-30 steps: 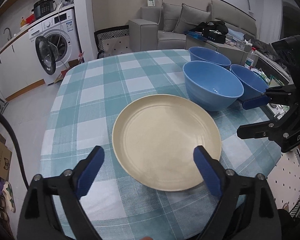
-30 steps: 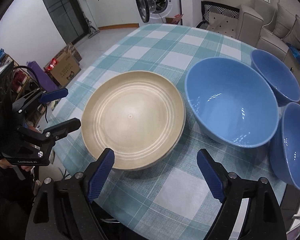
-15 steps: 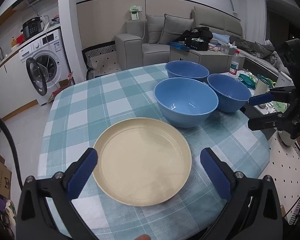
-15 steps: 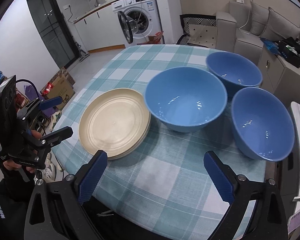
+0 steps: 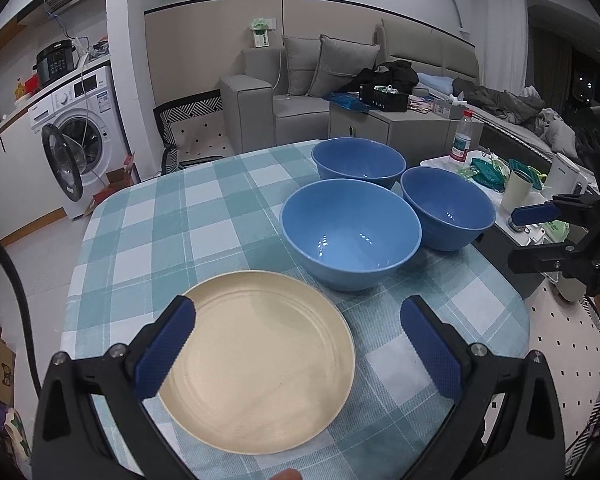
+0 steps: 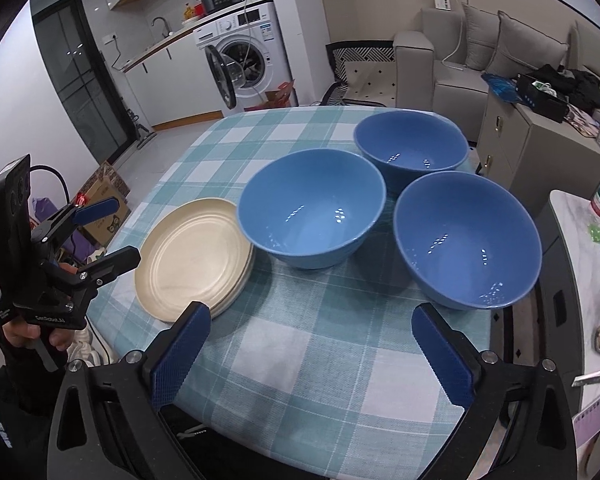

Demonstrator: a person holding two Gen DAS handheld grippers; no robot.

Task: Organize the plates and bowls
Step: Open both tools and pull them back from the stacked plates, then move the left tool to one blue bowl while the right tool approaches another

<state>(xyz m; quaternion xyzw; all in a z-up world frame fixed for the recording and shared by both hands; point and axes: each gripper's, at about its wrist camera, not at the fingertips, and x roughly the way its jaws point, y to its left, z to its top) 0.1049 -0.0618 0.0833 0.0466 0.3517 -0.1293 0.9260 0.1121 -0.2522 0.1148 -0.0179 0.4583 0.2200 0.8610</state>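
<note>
Looking from the left side first, I saw my left claw (image 5: pixel 296 344) held wide apart and holding nothing. It hung over the near edge of the cream plates (image 5: pixel 260 356), which lay flat on the checked table (image 5: pixel 148 216). From the right camera the plates looked like a small stack (image 6: pixel 192 256), one on top of another, with round rings in the top one. They were smooth and clean.

Next came the middle blue bowl (image 6: pixel 310 208), just beside the plates and maybe touching their rim; I could not tell. Behind it sat the back blue bowl (image 6: pixel 410 146). The right blue bowl (image 6: pixel 466 240) sat at the table's right edge.

My right claw (image 6: pixel 312 352) was wide apart too, and empty. It was low over the cloth, near the front edge. The right bowl lay ahead of it and a bit to the right, closer to this claw than to my left one. I thought the right claw should go for that bowl. All three bowls were shiny, deep and empty.
</note>
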